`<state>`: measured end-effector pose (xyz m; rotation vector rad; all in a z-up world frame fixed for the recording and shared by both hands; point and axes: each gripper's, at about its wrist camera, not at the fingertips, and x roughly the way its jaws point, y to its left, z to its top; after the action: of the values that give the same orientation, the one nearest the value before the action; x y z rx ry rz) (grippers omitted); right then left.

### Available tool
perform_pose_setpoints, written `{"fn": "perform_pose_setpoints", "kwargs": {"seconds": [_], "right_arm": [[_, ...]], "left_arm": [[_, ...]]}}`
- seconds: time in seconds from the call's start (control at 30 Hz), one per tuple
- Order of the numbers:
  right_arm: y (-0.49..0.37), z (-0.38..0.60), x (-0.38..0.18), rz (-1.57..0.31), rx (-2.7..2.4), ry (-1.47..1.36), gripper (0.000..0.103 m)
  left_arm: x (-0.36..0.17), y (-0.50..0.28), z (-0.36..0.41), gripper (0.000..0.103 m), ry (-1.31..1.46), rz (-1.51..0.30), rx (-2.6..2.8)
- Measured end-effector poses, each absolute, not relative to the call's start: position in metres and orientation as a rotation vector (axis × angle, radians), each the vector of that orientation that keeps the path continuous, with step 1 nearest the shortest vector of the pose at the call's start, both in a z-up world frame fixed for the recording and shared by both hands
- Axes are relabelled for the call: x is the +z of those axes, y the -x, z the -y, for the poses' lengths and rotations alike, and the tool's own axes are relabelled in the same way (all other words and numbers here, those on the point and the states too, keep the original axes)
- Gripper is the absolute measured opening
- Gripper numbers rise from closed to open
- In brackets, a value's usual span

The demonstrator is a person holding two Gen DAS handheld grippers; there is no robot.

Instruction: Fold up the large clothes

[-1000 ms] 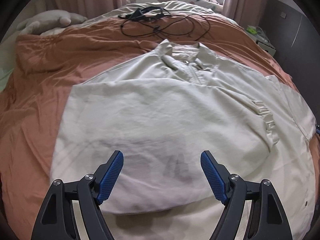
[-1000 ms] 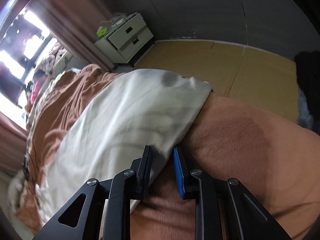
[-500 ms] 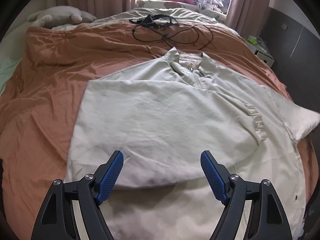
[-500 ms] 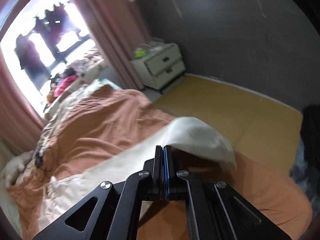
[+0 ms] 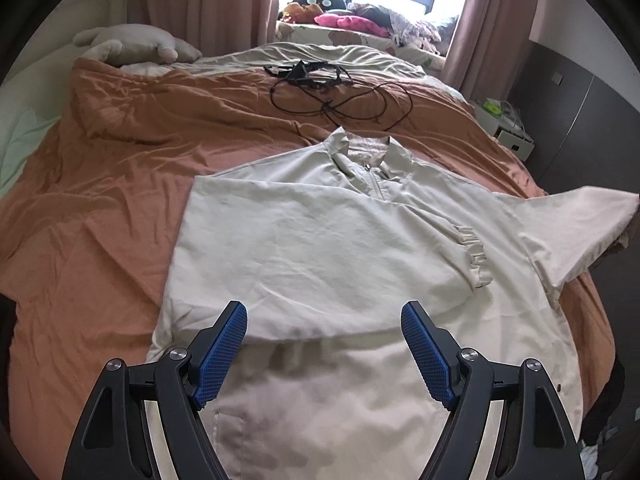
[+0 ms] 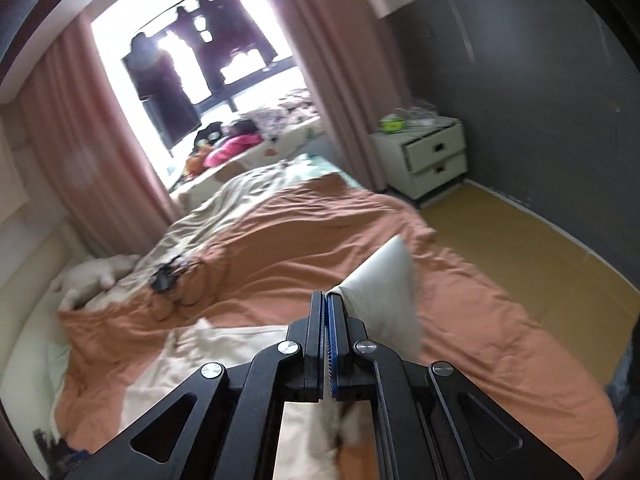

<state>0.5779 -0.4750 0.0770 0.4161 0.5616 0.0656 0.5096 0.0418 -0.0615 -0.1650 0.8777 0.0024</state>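
Note:
A large cream jacket (image 5: pixel 320 248) with a zip collar lies front-up on the orange bedspread (image 5: pixel 112 184). Its left sleeve is folded across the chest, the gathered cuff (image 5: pixel 476 256) lying right of centre. My left gripper (image 5: pixel 326 354) is open and empty, above the jacket's lower part. My right gripper (image 6: pixel 328 316) is shut on the jacket's right sleeve (image 6: pixel 384 288) and holds it lifted off the bed. That raised sleeve (image 5: pixel 576 224) shows at the right edge of the left wrist view.
A tangle of black cables (image 5: pixel 332 92) lies on the bed beyond the collar. Pillows (image 5: pixel 136 44) sit at the far left. A white nightstand (image 6: pixel 424 156) stands by the grey wall, with yellow floor (image 6: pixel 532 240) beside the bed. Curtains and a cluttered windowsill are behind.
My right gripper shut on the right sleeve's edge and lifted it up off the bed. My left gripper drew back and up from the jacket, staying open.

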Motion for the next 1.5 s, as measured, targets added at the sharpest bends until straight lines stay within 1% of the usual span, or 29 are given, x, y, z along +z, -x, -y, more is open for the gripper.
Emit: {"fn": "perform_pose_setpoints", "kwargs": {"seconds": [0.2, 0.43, 0.63, 0.8, 0.87, 0.9, 0.93, 0.97, 1.0, 1.13, 1.3, 1.5], "right_arm": [[-0.574, 0.417, 0.093, -0.571, 0.171, -0.374, 0.002], [-0.576, 0.352, 0.09, -0.601, 0.269, -0.351, 0.002], [-0.576, 0.297, 0.075, -0.635, 0.364, -0.35, 0.002], [-0.579, 0.243, 0.047, -0.676, 0.433, -0.347, 0.002], [-0.577, 0.224, 0.033, -0.687, 0.431, -0.339, 0.005], [-0.576, 0.208, 0.018, -0.708, 0.446, -0.337, 0.022], [-0.576, 0.198, 0.008, -0.738, 0.458, -0.343, 0.062], [-0.576, 0.189, -0.005, -0.778, 0.462, -0.358, 0.076], [-0.571, 0.184, -0.022, -0.794, 0.456, -0.396, 0.08], [-0.554, 0.191, -0.063, -0.849, 0.436, -0.514, 0.08], [-0.533, 0.238, -0.1, -0.869, 0.307, -0.678, 0.08], [-0.525, 0.283, -0.118, -0.84, 0.205, -0.778, 0.08]], "left_arm": [[-0.057, -0.492, -0.051, 0.081, 0.156, -0.879, 0.016], [-0.052, -0.477, -0.066, 0.081, 0.155, -0.889, 0.041], [-0.051, -0.468, -0.075, 0.081, 0.15, -0.894, 0.052], [-0.055, -0.462, -0.082, 0.081, 0.161, -0.901, 0.061], [-0.061, -0.46, -0.084, 0.081, 0.167, -0.906, 0.069], [-0.064, -0.46, -0.085, 0.081, 0.172, -0.909, 0.072], [-0.067, -0.459, -0.086, 0.081, 0.18, -0.913, 0.074], [-0.071, -0.459, -0.086, 0.081, 0.194, -0.92, 0.073], [-0.075, -0.458, -0.086, 0.081, 0.205, -0.927, 0.07], [-0.084, -0.459, -0.081, 0.081, 0.193, -0.951, 0.065], [-0.083, -0.469, -0.067, 0.081, 0.168, -0.961, 0.046], [-0.072, -0.491, -0.028, 0.081, 0.11, -0.954, -0.002]]}}
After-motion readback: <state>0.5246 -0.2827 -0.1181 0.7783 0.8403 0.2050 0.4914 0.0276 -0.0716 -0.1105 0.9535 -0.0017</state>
